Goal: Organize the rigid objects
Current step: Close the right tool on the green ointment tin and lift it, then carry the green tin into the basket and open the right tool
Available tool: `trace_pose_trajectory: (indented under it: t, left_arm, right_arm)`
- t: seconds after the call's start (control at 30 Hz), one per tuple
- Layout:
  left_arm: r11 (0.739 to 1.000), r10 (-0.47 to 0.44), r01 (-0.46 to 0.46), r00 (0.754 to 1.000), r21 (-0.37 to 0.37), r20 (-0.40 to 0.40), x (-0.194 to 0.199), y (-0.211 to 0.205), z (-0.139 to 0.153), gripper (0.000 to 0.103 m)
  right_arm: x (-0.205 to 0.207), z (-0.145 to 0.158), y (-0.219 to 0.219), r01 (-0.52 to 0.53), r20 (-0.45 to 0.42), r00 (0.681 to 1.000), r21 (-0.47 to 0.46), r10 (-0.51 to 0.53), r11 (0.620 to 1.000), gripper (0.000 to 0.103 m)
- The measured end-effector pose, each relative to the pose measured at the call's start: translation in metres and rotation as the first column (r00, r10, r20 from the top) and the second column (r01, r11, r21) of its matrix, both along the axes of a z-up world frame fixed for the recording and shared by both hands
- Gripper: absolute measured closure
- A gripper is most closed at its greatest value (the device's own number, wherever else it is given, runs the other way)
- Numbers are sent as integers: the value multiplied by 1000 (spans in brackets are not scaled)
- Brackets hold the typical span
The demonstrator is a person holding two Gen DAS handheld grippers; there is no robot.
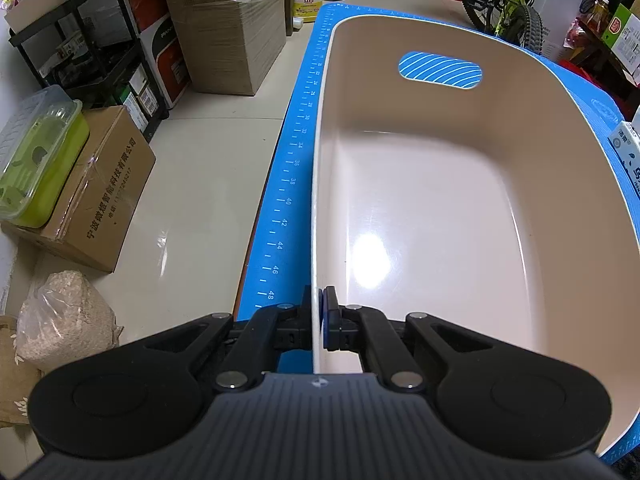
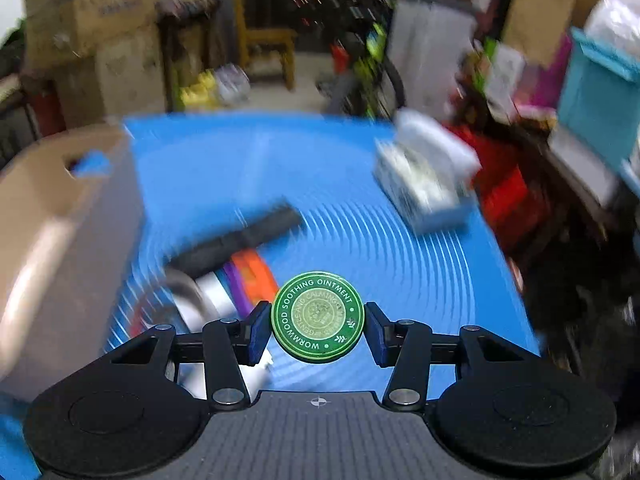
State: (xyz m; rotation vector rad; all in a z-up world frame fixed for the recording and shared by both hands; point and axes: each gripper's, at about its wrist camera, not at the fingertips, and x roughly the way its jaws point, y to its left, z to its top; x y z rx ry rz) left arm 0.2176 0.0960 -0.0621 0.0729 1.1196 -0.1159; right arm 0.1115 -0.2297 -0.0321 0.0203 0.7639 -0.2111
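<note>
While left tool (image 1: 319, 304) clamps basin (image 1: 440, 184) rim | right tool (image 2: 318, 320) grips ointment tin (image 2: 318, 316) | comb (image 2: 240, 240) behind

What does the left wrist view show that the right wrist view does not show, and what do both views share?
Only the left wrist view shows the left tool clamped on the rim of the beige basin, whose inside is empty. Only the right wrist view shows the right tool holding a round green ointment tin, plus a black comb and a white box. Both show the blue mat and the basin.
</note>
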Motion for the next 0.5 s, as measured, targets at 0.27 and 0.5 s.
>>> trace_pose_trajectory:
  t: [0.27,0.5]
  left_arm:
    - [1000,4,-4,1000,-5,-1,0,0,0,99]
    - [1000,3,-3,1000,-6,-1,-1,0,0,99]
  right_arm:
    - [63,41,70,-248,121,962,17,245,968,48]
    - [117,30,135,-401,64,914,8,400,916,48]
